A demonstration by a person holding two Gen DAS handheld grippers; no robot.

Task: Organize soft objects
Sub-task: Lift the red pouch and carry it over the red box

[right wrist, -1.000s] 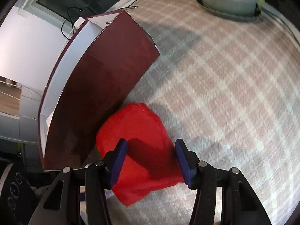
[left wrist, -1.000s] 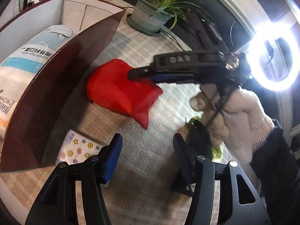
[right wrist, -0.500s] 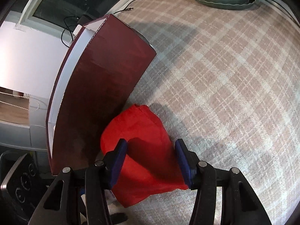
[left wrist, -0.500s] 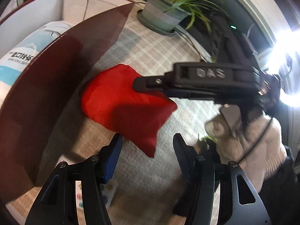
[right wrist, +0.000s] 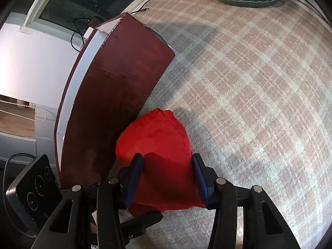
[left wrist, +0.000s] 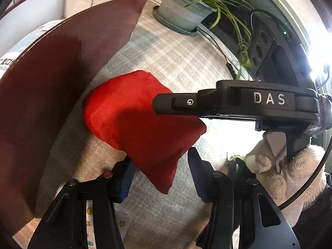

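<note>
Surface: plaid cloth [right wrist: 249, 95] in beige and grey; potted plant [left wrist: 186, 10] at far edge, dark window behind. Maroon box [right wrist: 124, 87] standing on cloth.

Red pouch [right wrist: 161, 145] lying on cloth, just beside box wall. Right gripper [right wrist: 168, 178] — fingers spread, flanking pouch. Left gripper [left wrist: 161, 176] — fingers spread, pouch corner between them.

Versus 1 s ago: left gripper closer to pouch; patterned pack mostly out of view.
</note>
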